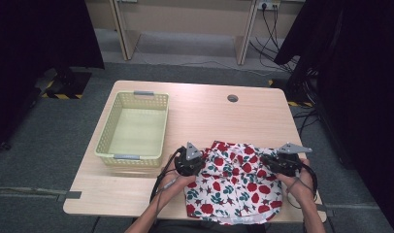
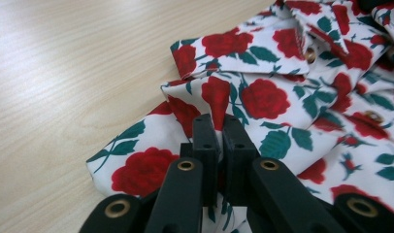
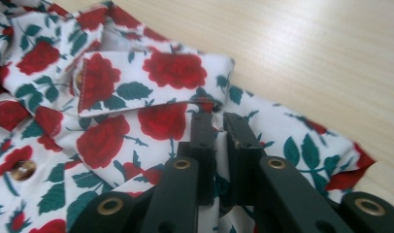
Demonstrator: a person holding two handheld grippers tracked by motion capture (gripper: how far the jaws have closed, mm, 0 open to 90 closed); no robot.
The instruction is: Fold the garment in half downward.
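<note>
- gripping the rose-print shirt (image 1: 234,187) at both shoulders was the step in hand, as i judged it; the garment lay flat between the two grippers on the near part of the table (image 1: 205,111), collar toward the far side
- left gripper (image 2: 218,127): jaws together, clamped on a raised fold of the shirt's cloth; the fabric rose up between the pads and spread out ahead and to the right of them; bare wood lay off to the left; in the high view this gripper (image 1: 197,163) sat at the shirt's left upper corner
- right gripper (image 3: 218,125): jaws likewise closed, pinching a pleat of the same cloth; the collar flap (image 3: 151,80) lay just ahead of the tips, a button (image 3: 22,170) off to the left, bare table to the right; in the high view it (image 1: 269,164) sat at the shirt's right upper corner
- next move, by my judgement: lifting both pinched corners together and evenly, so the cloth would not slip from either grip or drag lopsided; folding or carrying toward the yellow basket (image 1: 112,150), which stood empty beyond and to the left of the left gripper, seemed likely
</note>
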